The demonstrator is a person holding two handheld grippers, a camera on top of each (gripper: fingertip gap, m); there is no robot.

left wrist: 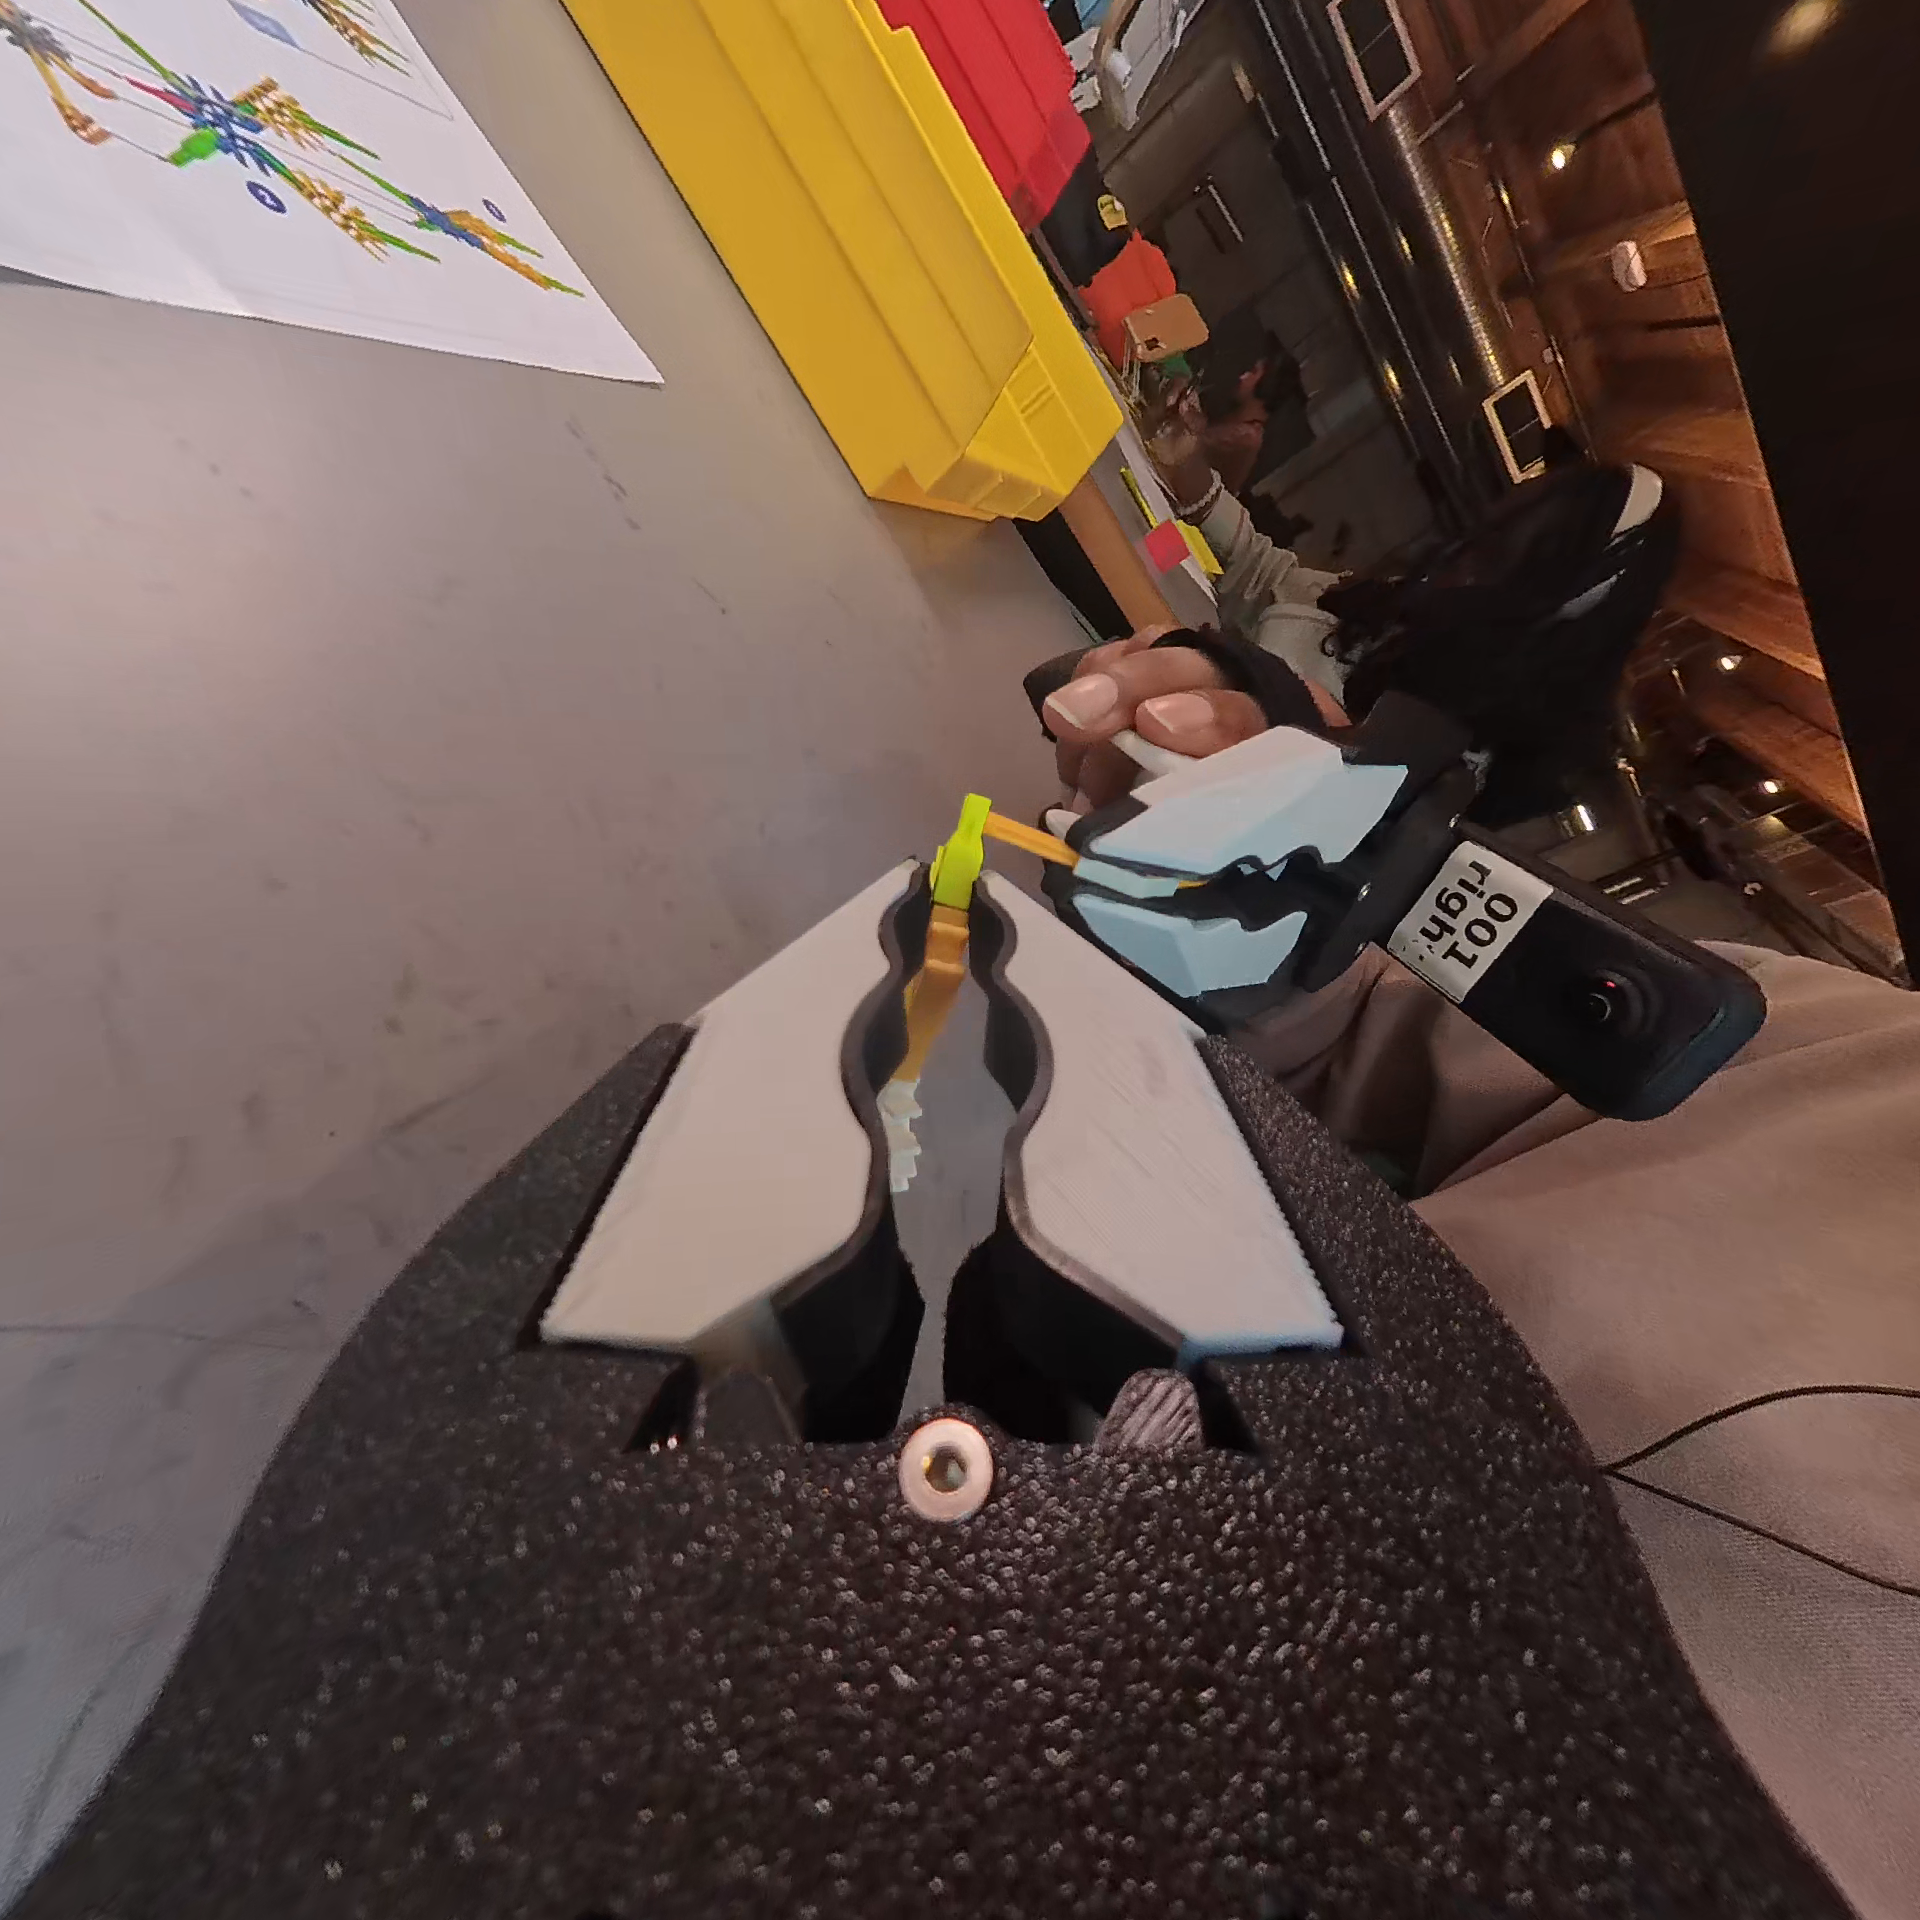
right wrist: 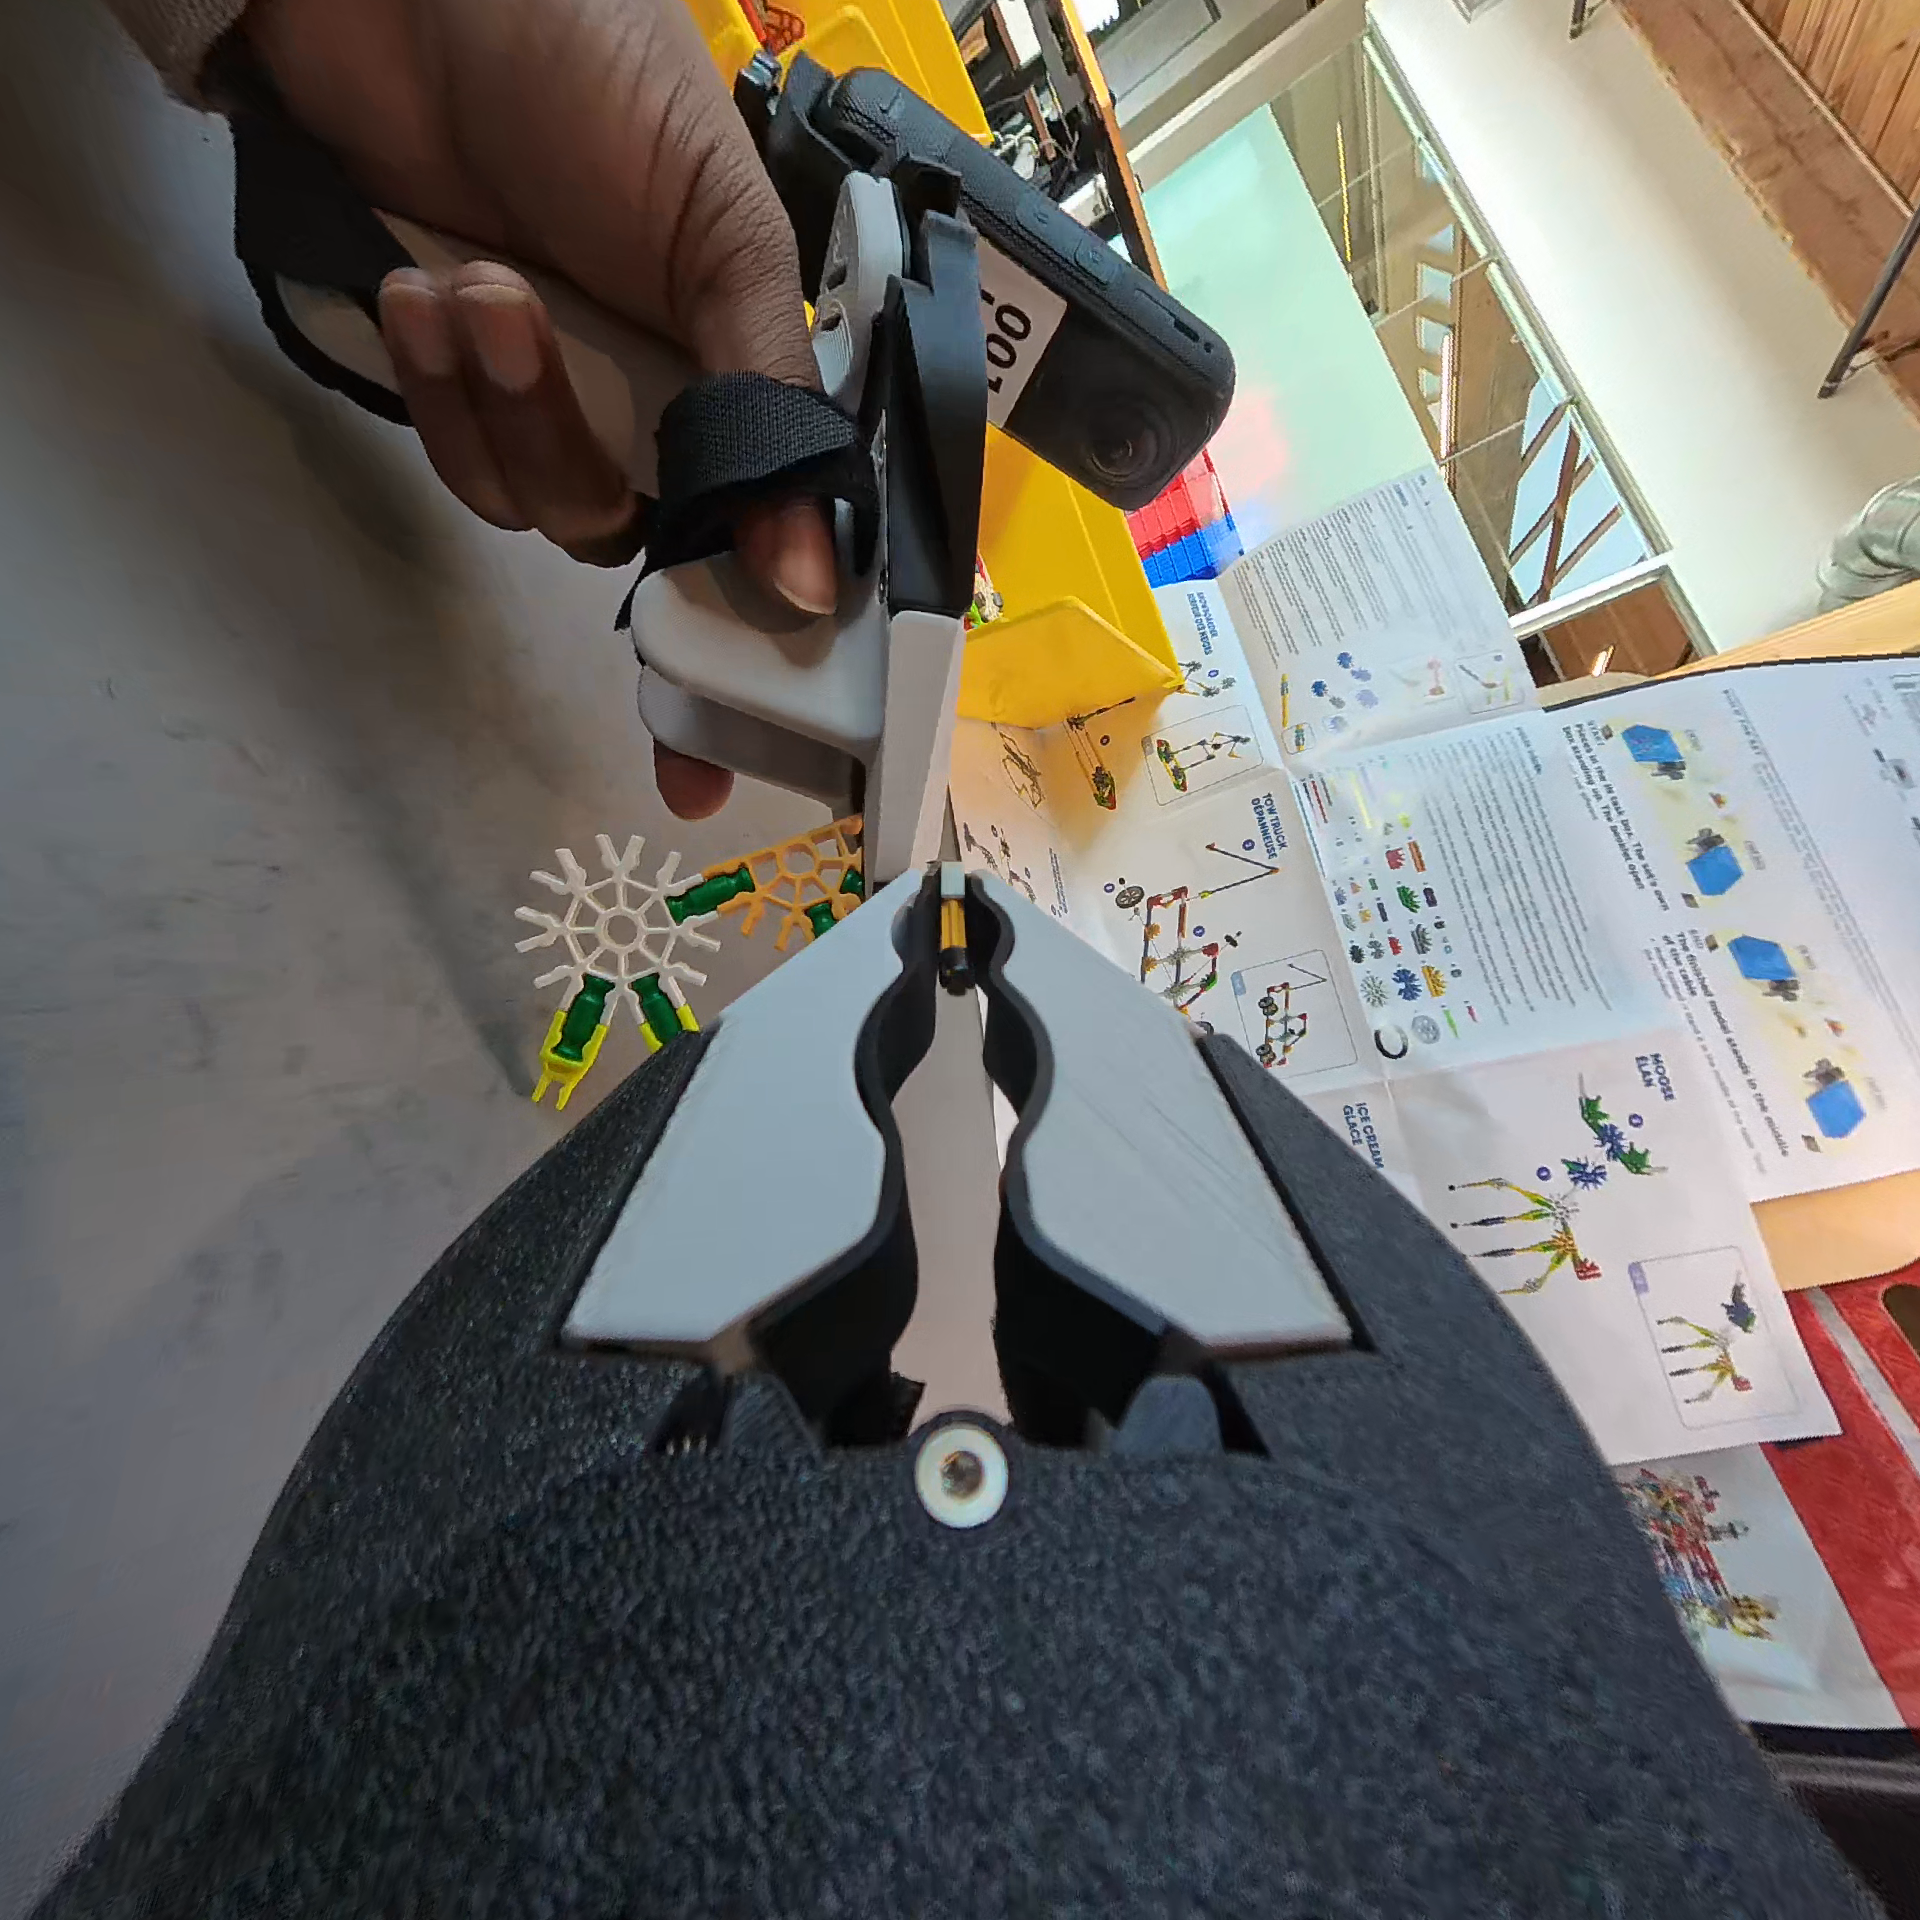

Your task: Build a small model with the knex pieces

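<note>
Grey matte tabletop is filling most of both views. Yellow plastic storage bins are sitting along its far edge, with red bins behind them. A large white fold-out instruction sheet with coloured construction-toy diagrams is lying flat on the table, spreading beside the bins.

The left gripper, grey fingers on a black textured body, is closing its tips tight on a lime-green plastic connector clip. An orange plastic rod is running back from that clip between the fingers, ending in a white toothed connector piece deeper in the gap.

The right gripper, same build, is pinching a thin yellow plastic rod at its fingertips, fingers nearly together. In the left wrist view this rod is reaching across from the right gripper to the lime-green clip, touching it; both are being held up off the table.

A person's hand is gripping the left gripper's handle, black strap across the fingers.

On the table near the left gripper, a partly built toy assembly is lying flat: a white snowflake-shaped connector joined by dark green short rods to an orange fan-shaped connector, with yellow-green clips on two more green rods.
</note>
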